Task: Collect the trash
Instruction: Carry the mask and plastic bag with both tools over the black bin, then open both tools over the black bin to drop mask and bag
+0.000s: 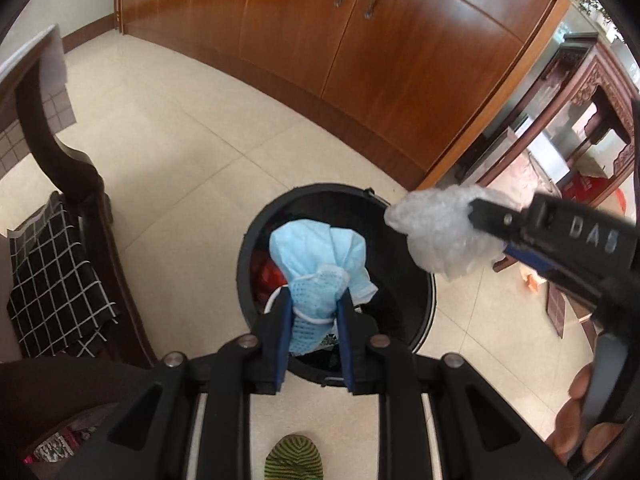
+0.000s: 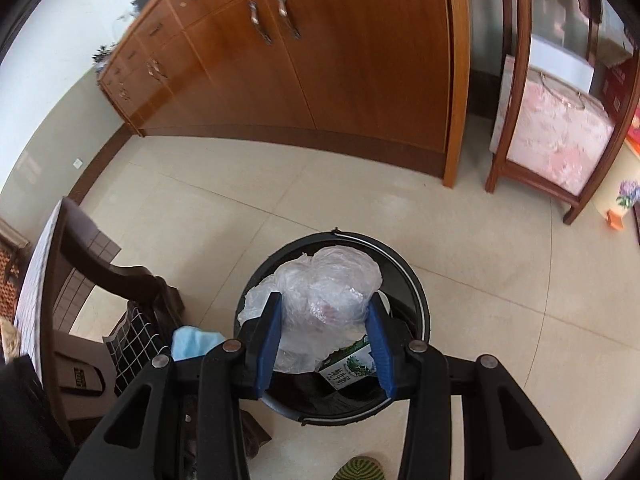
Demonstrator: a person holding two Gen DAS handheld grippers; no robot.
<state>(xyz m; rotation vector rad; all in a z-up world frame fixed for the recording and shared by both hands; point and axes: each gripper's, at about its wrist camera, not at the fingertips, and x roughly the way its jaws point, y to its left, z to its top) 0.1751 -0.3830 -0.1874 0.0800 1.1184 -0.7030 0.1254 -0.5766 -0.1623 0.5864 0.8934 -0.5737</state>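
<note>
Tongs are shown in both views, each clamped on one piece of trash. In the left wrist view the left gripper (image 1: 314,312) is closed tight on a crumpled blue face mask (image 1: 316,256), held at centre frame directly above the open mouth of the black bin (image 1: 416,320). In the right wrist view the right gripper (image 2: 324,320) is pressed on a bundle of clear plastic wrap (image 2: 328,288), likewise poised over the bin at lower centre. The carrying step is judged to be finished and the drop is in hand; the next move calls for both pairs of jaws to be parted so that the pieces fall inside, neither catching on the rim.

Two grippers, two held pieces and one bin are counted. Inside the bin one green-printed carton (image 2: 350,366) and something red (image 1: 266,276) are seen. Beyond, one wooden cabinet (image 2: 320,60) fills the upper frame, and a checked cloth (image 1: 52,280) lies at the left edge.
</note>
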